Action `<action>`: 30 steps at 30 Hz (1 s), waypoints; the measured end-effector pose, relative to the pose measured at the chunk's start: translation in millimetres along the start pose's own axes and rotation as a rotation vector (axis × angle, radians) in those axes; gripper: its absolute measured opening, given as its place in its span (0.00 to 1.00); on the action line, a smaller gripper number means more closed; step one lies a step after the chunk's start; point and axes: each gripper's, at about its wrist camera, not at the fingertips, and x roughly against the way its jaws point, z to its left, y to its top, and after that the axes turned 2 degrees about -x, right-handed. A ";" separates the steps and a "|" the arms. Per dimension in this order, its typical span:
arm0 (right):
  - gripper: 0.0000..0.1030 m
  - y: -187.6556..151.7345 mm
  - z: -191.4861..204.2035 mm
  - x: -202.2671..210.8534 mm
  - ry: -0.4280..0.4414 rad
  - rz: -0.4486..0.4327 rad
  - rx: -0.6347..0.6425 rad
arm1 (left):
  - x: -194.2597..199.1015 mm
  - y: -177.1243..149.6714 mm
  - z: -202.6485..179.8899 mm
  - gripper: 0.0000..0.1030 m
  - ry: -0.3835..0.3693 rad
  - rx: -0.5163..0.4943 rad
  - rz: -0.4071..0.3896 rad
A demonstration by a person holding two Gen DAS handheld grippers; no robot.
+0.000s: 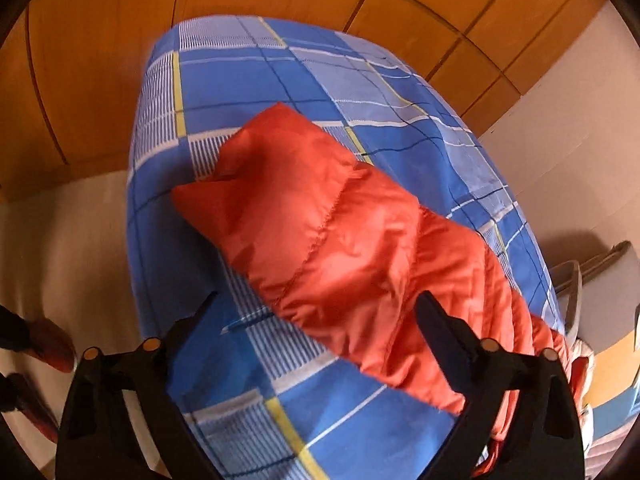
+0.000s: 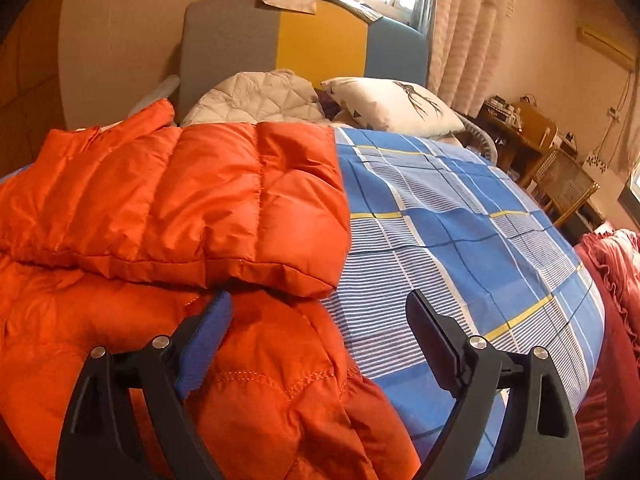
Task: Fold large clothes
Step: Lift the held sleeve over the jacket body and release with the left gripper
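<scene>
Both grippers stand wide apart with nothing gripped: the left gripper (image 1: 316, 312) hangs over the orange puffer jacket (image 1: 340, 240) (partly folded), the right gripper (image 2: 320, 312) above its hem, all lying on the blue checked bedsheet (image 2: 460, 220).

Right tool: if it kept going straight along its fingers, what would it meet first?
Most likely the orange quilted puffer jacket: the open right tool points down at its edge, where it meets the blue plaid bedsheet. Depth is unclear, so it could land on the sheet.
</scene>
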 end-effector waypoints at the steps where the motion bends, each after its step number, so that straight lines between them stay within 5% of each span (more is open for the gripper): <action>1: 0.85 -0.3 0.6 -0.5 -0.010 -0.001 0.003 | -2.9 0.6 -0.2 0.83 0.006 0.005 0.003; 2: 0.85 -1.0 1.8 -0.2 -0.036 -0.005 0.009 | -5.7 2.2 -1.5 0.83 0.014 0.004 -0.002; 7: 0.85 -3.0 4.7 -0.4 -0.133 -0.010 0.017 | -14.3 10.3 -8.1 0.53 -0.004 0.000 -0.005; 9: 0.85 -3.1 4.9 -1.7 -0.137 -0.004 0.023 | -17.5 12.7 -9.1 0.25 0.020 -0.012 0.009; 12: 0.85 -3.7 5.4 -2.5 -0.138 -0.001 0.029 | -9.7 13.1 -4.6 0.17 0.008 0.003 -0.008; 19: 0.85 -4.9 6.2 -1.6 -0.134 0.006 0.028 | 31.2 8.3 -22.7 0.10 -0.018 -0.065 -0.141; 30: 0.85 -5.8 2.8 -4.7 -0.118 0.013 0.019 | 102.5 -29.8 -110.4 0.09 -0.149 -0.379 -0.319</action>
